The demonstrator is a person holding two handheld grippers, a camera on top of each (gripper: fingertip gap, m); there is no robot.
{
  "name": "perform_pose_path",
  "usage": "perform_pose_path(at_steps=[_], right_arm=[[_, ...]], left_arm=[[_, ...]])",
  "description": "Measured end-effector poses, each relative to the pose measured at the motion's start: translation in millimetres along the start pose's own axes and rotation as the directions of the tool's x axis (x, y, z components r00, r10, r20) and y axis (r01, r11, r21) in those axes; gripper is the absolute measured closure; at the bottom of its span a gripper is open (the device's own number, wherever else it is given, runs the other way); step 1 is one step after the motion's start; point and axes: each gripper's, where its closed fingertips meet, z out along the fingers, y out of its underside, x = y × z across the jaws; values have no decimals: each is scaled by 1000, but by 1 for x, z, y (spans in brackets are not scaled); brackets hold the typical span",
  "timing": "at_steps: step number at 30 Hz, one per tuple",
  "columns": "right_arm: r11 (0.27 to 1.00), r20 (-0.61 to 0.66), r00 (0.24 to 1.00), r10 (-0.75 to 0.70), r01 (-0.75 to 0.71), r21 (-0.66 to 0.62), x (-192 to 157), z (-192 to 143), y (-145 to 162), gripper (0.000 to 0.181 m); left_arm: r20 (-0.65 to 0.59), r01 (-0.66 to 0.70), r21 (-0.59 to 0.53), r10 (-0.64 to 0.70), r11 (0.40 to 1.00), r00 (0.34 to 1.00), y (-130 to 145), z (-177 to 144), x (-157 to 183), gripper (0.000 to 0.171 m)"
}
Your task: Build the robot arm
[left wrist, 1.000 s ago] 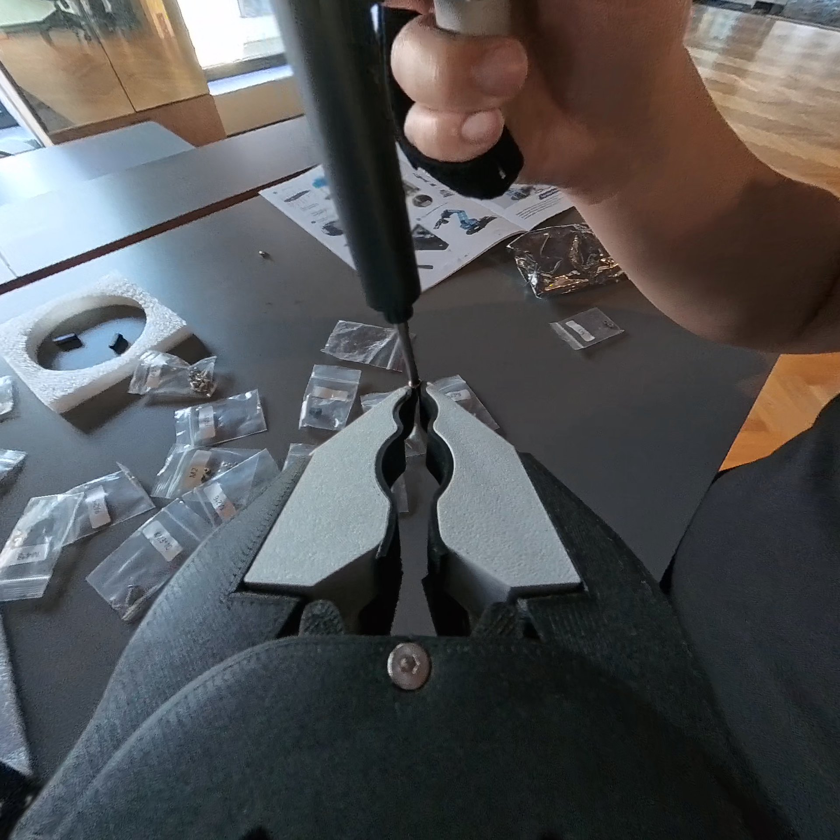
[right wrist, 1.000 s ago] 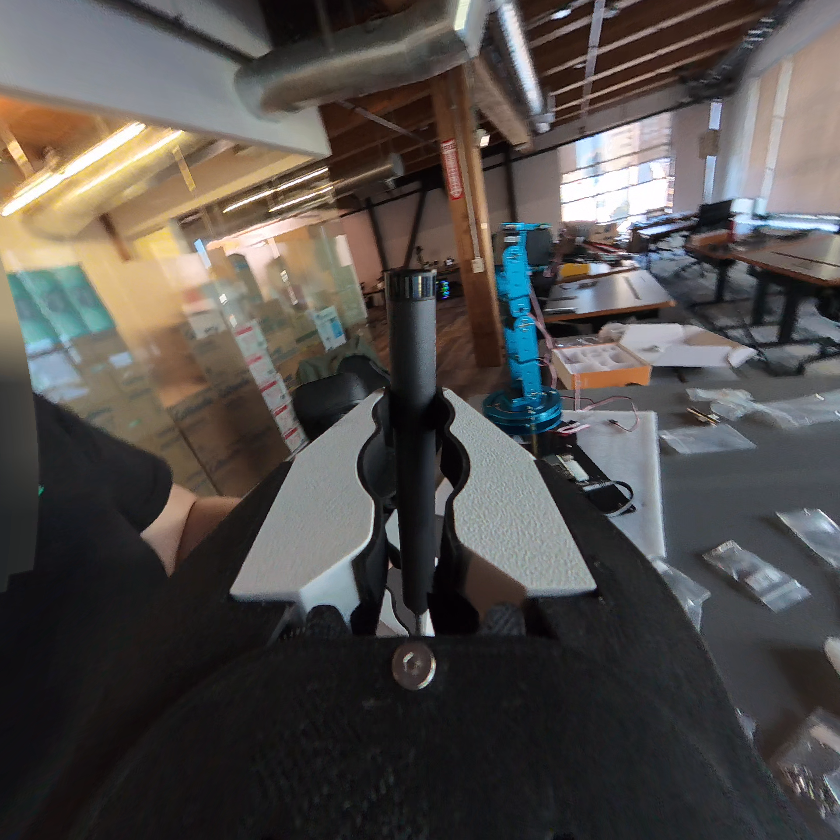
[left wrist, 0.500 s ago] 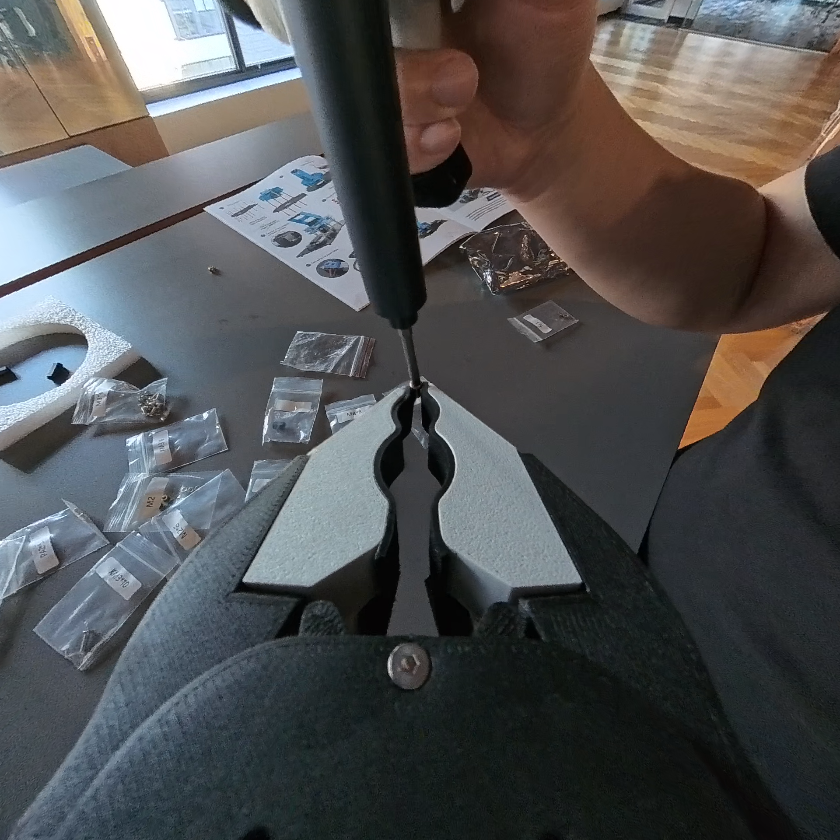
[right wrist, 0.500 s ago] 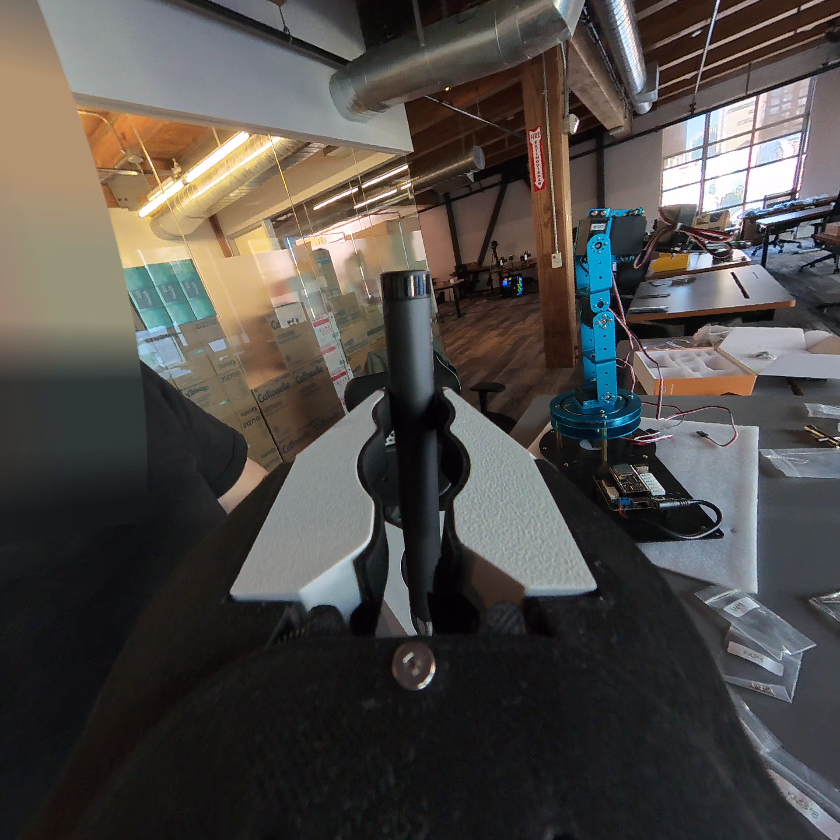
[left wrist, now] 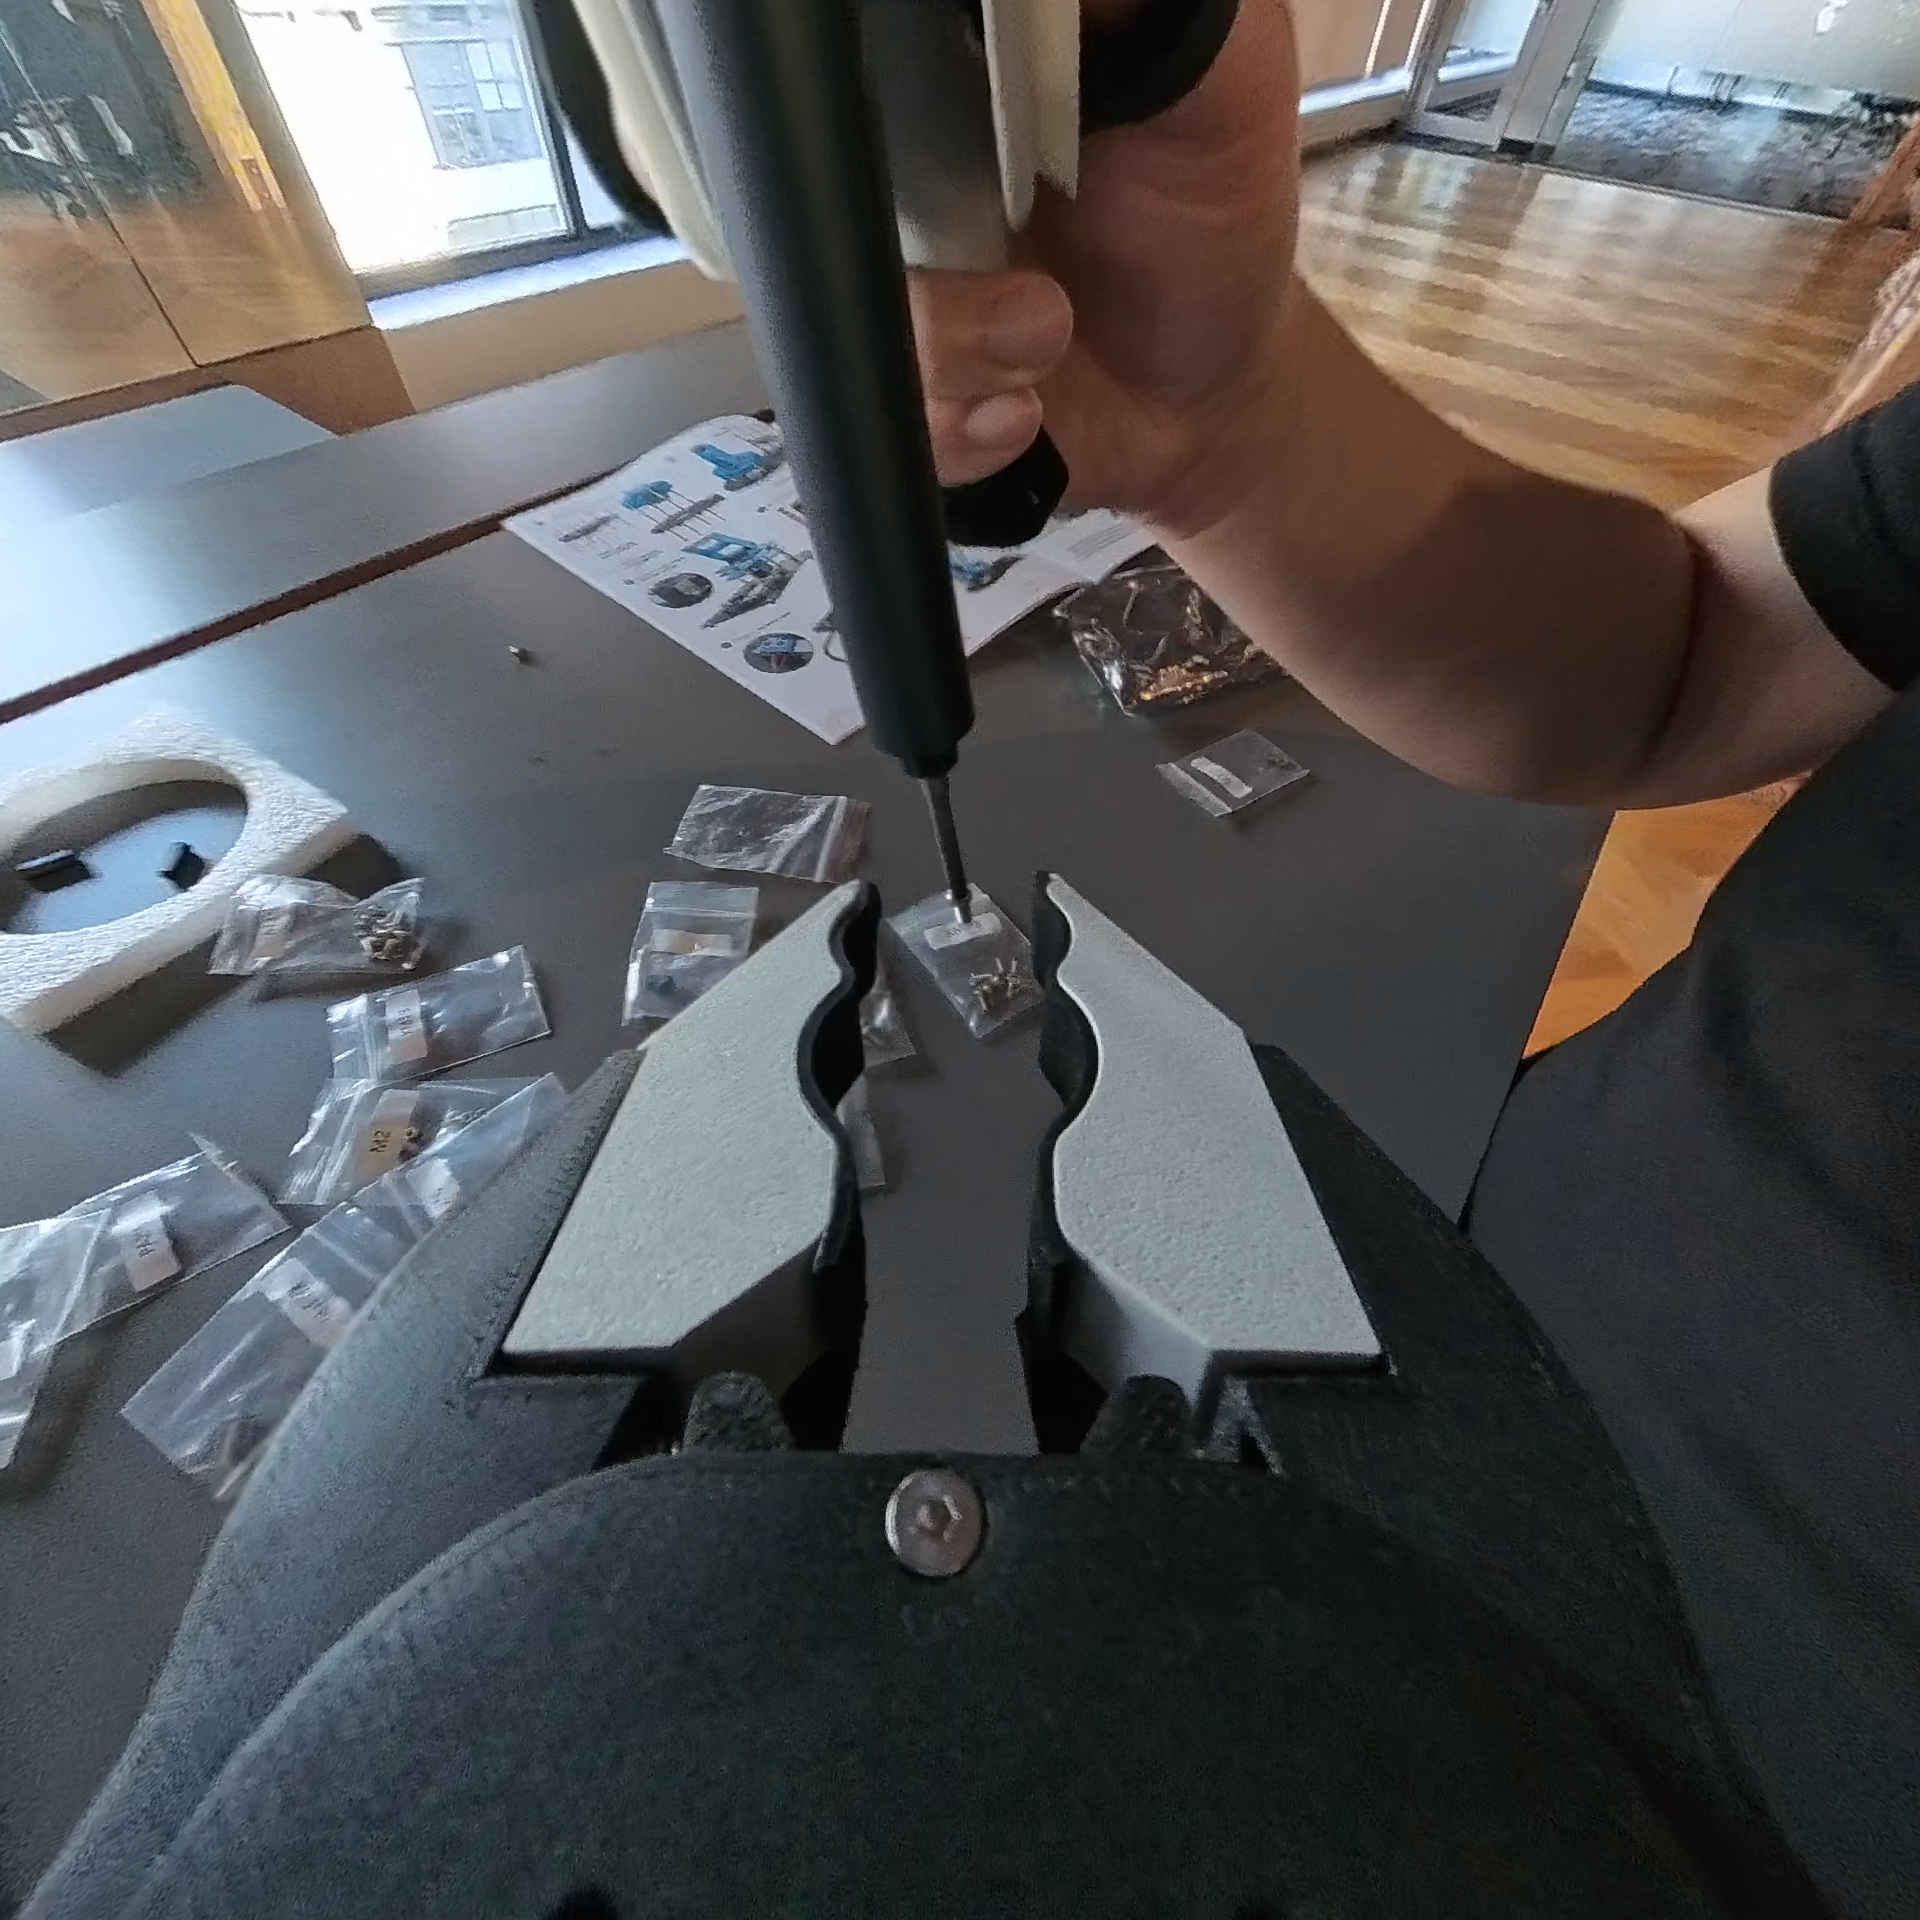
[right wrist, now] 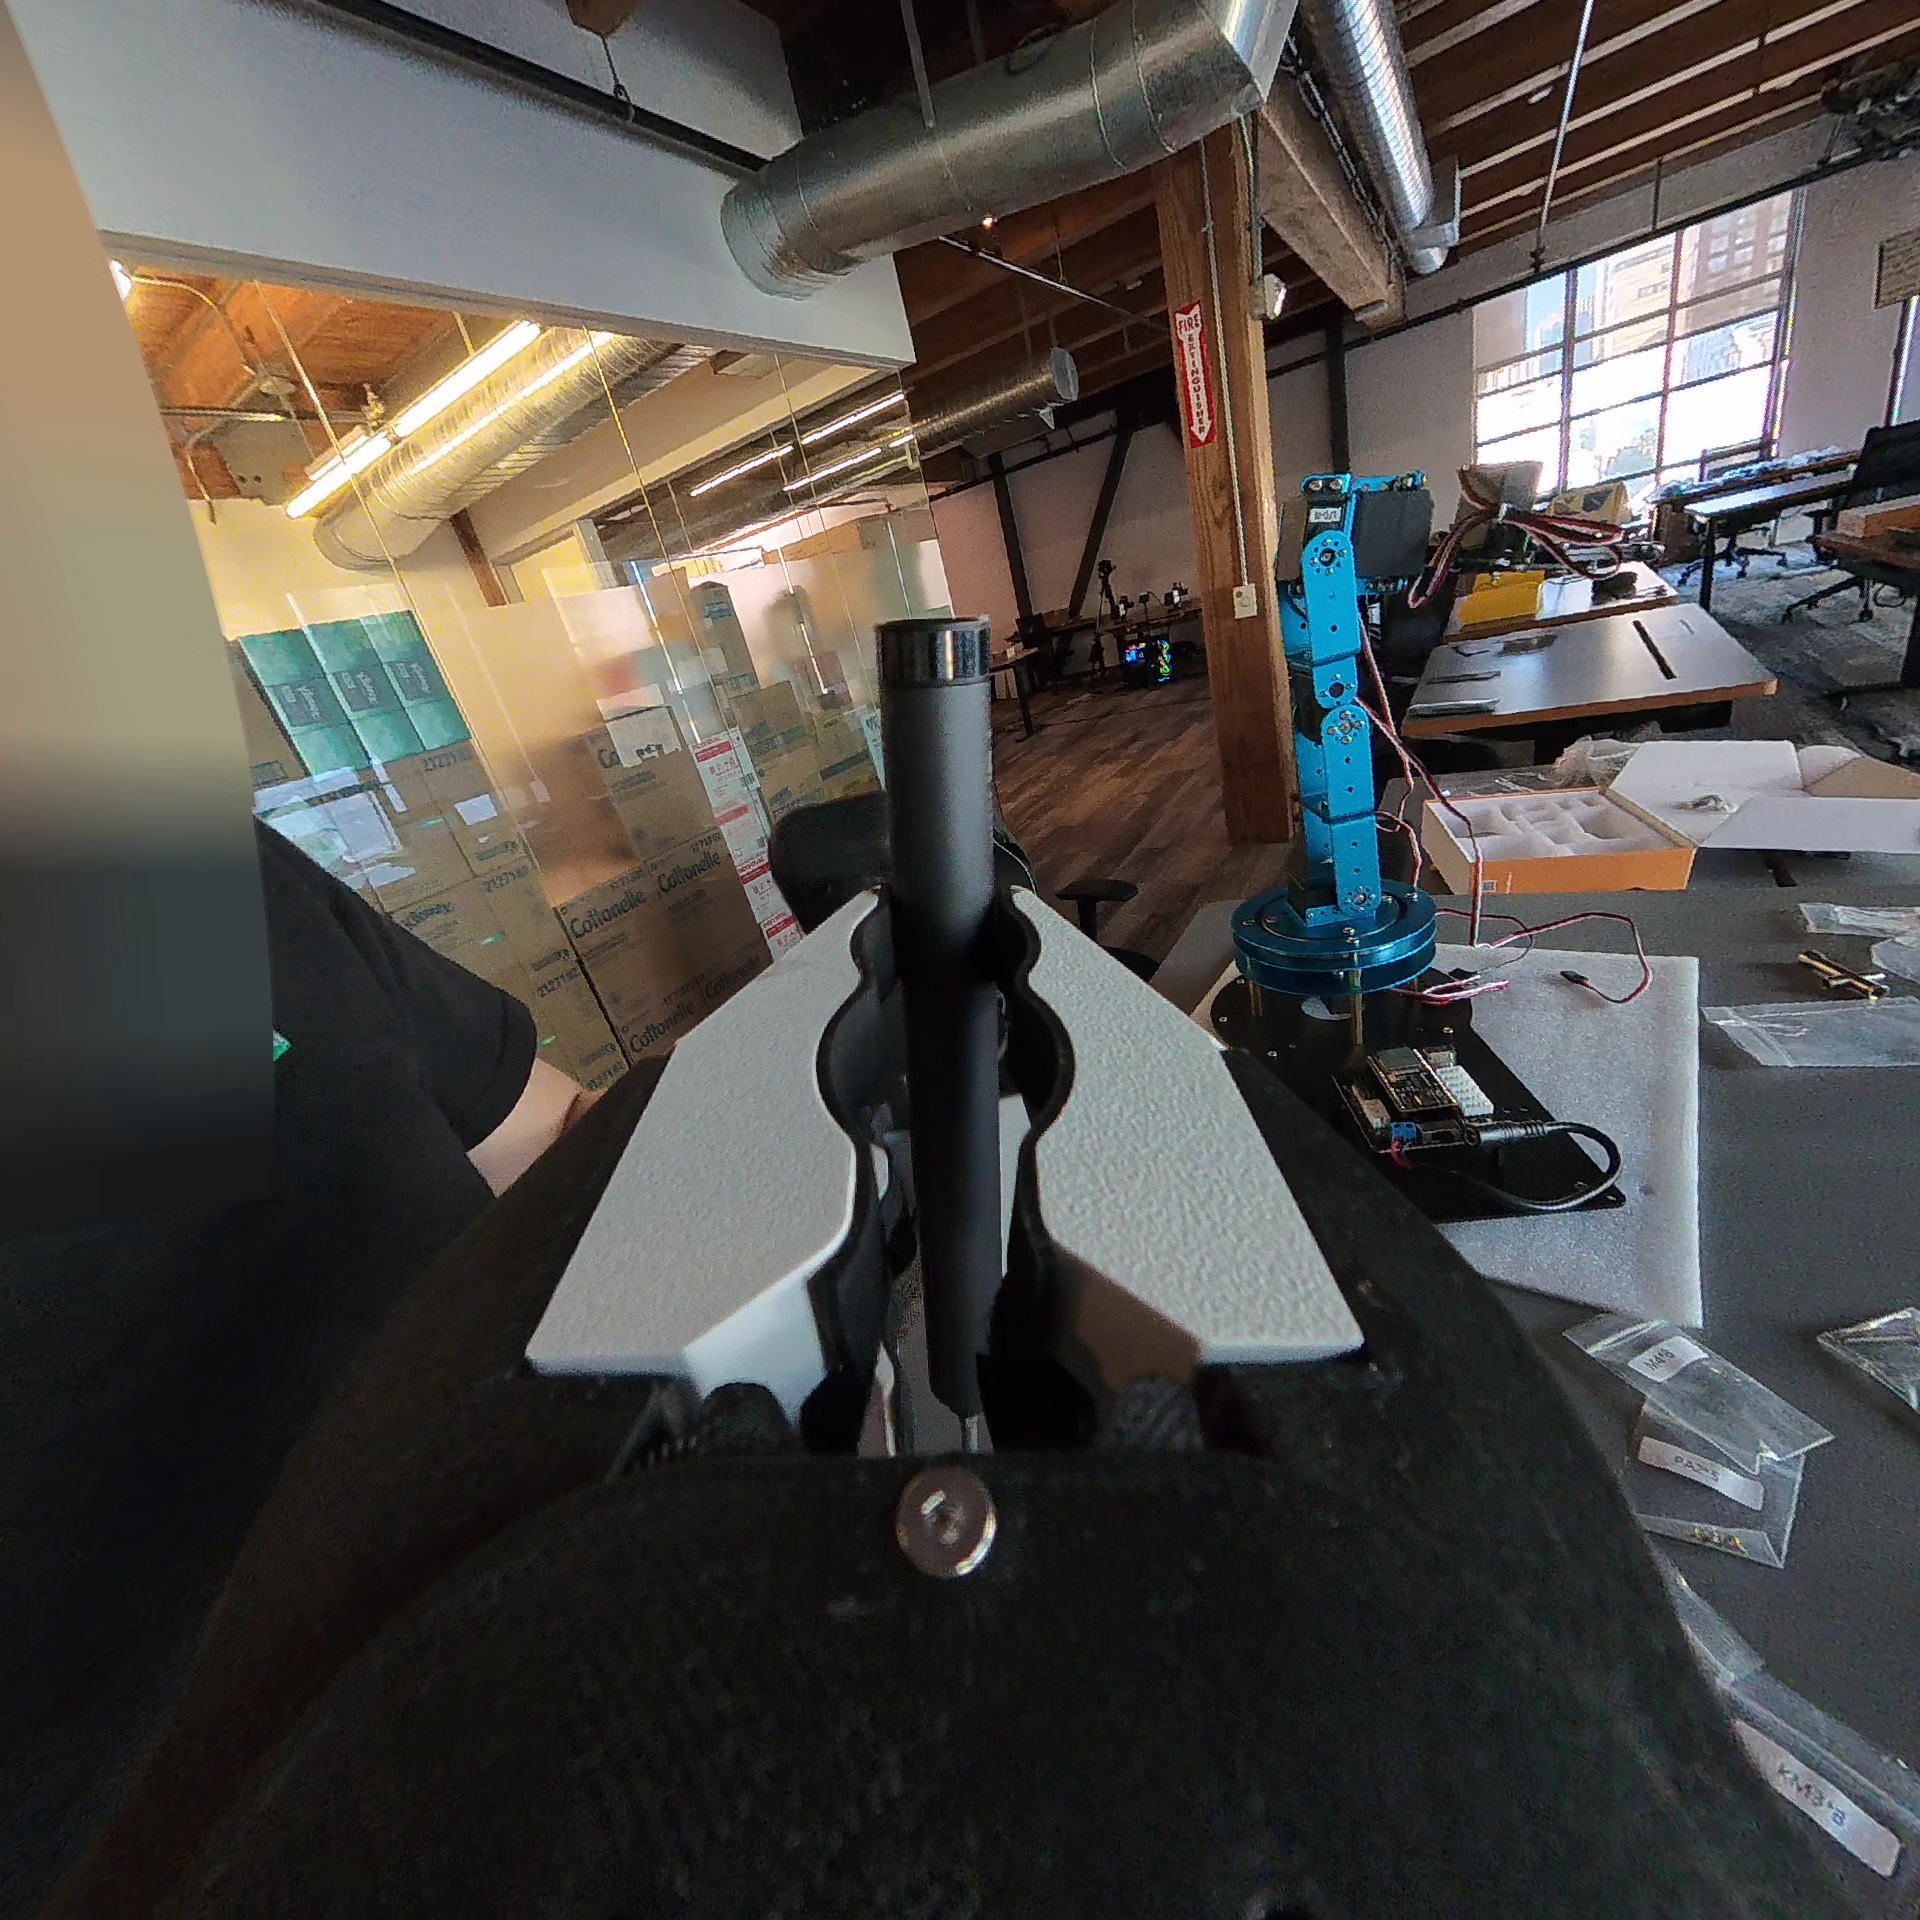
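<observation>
Left tongs (left wrist: 951, 914) have spread since a second ago: then pressed nearly together around the tip of the driver bit, now parted with nothing between them. A tiny screw seems to sit on the bit end, hard to confirm. Black screwdriver (left wrist: 831, 364) hangs bit-down over a small clear bag (left wrist: 971, 961) of screws on the dark worktop (left wrist: 1299, 935), between the spread fingers. Right tongs (right wrist: 940, 914) pinch the screwdriver's shaft, as before. More bags (left wrist: 436, 1023), a foam block (left wrist: 270, 821) and a printed leaflet (left wrist: 686, 561) lie about; a blue arm model (right wrist: 1335, 790) stands beyond.
</observation>
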Motion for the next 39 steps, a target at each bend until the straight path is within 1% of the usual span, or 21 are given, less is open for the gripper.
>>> perform_pose_path(at_steps=[2,5,8,10,12,14,18,20,22,24,25,29,33,35,39], right_arm=[[1000,4,1000,7,-7,2,3,2,1,165],[1000,18,999,28,-28,4,10,13,2,165],[999,51,998,39,-38,-27,15,33,9,166],[998,77,996,47,-43,-52,18,51,16,165],[997,100,994,46,-40,-62,23,71,22,165],[997,114,993,36,-28,-75,29,91,26,165],[993,113,993,-22,35,-111,46,131,39,166],[993,103,994,-29,40,-114,57,149,43,165],[991,111,993,-29,44,-130,65,167,47,166],[984,103,993,-53,70,-167,73,180,55,165],[982,85,994,-63,77,-172,79,186,57,165],[989,80,996,-28,40,-145,92,202,59,165],[984,51,998,-24,33,-176,108,209,65,165],[985,55,998,-12,22,-168,113,211,64,165],[994,68,998,4,3,-112,122,215,56,165]], left_arm=[[30,30,58,-31,998,999,-13,-19,-8,141],[57,87,161,-97,983,994,-42,-58,-20,139],[155,71,216,-106,974,982,-69,-102,-37,138],[201,63,249,-116,966,973,-91,-131,-48,131],[175,100,274,-152,956,973,-110,-151,-54,128],[158,125,264,-171,957,973,-118,-164,-63,129],[210,40,183,-79,982,975,-110,-176,-85,136],[198,48,155,-79,987,977,-101,-181,-97,137],[175,71,153,-98,986,980,-96,-187,-109,139],[164,64,152,-89,986,983,-88,-194,-121,153],[162,59,154,-84,986,983,-85,-198,-126,156],[121,94,177,-116,980,986,-73,-210,-140,153],[113,90,179,-112,980,987,-62,-215,-155,156],[122,77,200,-102,977,987,-62,-216,-161,156],[148,81,231,-118,970,982,-65,-221,-173,157]])
